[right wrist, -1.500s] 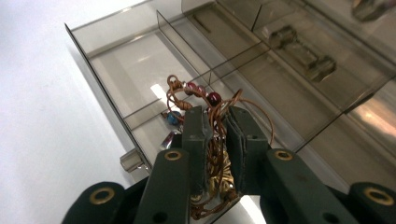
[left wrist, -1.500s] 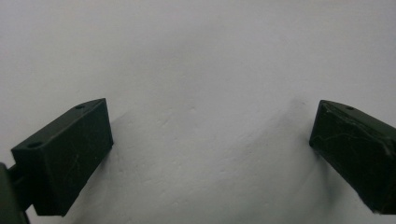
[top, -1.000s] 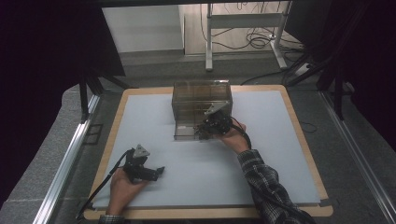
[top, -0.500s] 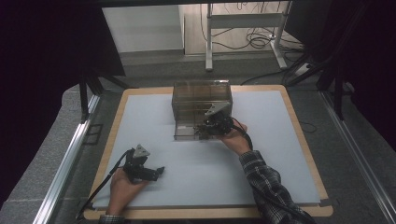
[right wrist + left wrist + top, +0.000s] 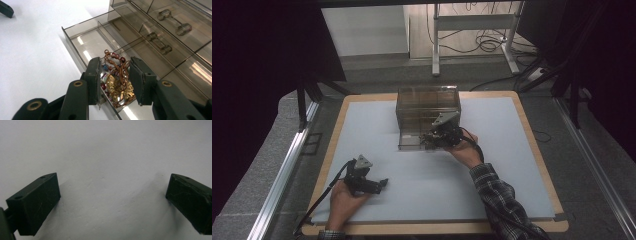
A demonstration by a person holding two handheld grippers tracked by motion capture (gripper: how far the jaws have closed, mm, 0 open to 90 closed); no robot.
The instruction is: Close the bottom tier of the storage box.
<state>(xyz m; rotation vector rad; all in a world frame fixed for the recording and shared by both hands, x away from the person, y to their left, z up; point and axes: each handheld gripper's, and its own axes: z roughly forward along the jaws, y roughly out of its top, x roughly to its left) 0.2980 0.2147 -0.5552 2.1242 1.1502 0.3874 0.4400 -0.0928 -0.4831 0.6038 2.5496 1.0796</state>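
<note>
Nearest you, your left gripper (image 5: 382, 183) rests low on the white mat (image 5: 512, 160), its jaws spread wide with nothing between them. Farther out, your right gripper (image 5: 115, 82) has its jaws partly closed around a tangle of beaded jewellery (image 5: 117, 82), which sits in the pulled-out bottom drawer (image 5: 82, 37) of the smoky clear organizer box (image 5: 428, 107); whether they grip it you cannot tell.

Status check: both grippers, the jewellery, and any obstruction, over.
Left gripper open, idle on the white mat. Right gripper straddles the beaded jewellery in the open drawer, grip unconfirmed. Nothing blocking.
</note>
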